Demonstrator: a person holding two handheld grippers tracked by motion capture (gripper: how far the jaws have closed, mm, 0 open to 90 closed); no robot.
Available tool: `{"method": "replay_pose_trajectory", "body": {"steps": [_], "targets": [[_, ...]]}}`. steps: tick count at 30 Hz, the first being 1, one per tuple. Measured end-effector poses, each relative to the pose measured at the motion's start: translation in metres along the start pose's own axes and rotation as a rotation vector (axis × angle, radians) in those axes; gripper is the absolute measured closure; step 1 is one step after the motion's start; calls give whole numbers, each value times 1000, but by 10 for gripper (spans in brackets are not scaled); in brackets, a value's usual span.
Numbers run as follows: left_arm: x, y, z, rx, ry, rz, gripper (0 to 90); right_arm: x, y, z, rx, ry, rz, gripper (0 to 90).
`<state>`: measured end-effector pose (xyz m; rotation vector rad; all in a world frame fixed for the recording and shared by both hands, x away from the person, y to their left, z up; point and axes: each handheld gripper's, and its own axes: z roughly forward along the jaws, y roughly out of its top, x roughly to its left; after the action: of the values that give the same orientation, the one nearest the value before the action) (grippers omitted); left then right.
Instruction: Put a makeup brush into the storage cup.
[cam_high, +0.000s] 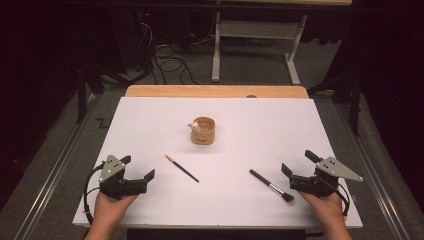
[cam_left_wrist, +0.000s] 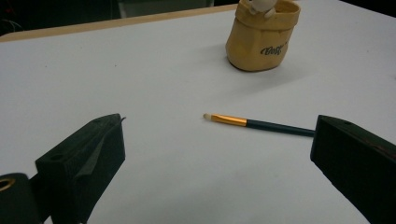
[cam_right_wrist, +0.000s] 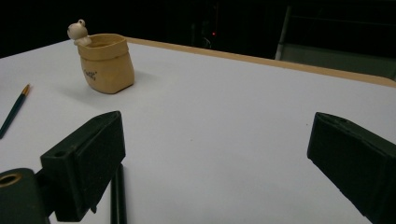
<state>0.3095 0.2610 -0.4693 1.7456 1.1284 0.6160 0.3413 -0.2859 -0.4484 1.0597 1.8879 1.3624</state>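
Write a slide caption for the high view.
Open left hand-held gripper and right hand-held gripper flank a thin brush, makeup brush and yellow pot.

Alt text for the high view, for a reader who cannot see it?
Two hand-held grippers, left and right, rest open at the near corners of a white table. Between them lie a thin brush and a thicker makeup brush, with a tan pot beyond them at the middle.
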Motion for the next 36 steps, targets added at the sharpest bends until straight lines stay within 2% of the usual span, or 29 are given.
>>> {"method": "replay_pose_trajectory", "body": {"steps": [8,10,14,19,24,36], "targets": [[1,-1,3,67,24,-10,57,0,-1,1,6,2,3,51],[1,-1,5,99,32,-11,57,0,-1,1,8,3,3,52],[1,-2,7,123,40,-12,57,0,-2,2,14,3,3,53],[0,-2,9,163,62,4,57,0,-2,2,16,2,1,53],[-1,-2,11,197,64,8,58,0,-2,3,20,3,5,54],[-3,-2,12,222,64,9,75,0,-3,3,24,5,0,55]]}}
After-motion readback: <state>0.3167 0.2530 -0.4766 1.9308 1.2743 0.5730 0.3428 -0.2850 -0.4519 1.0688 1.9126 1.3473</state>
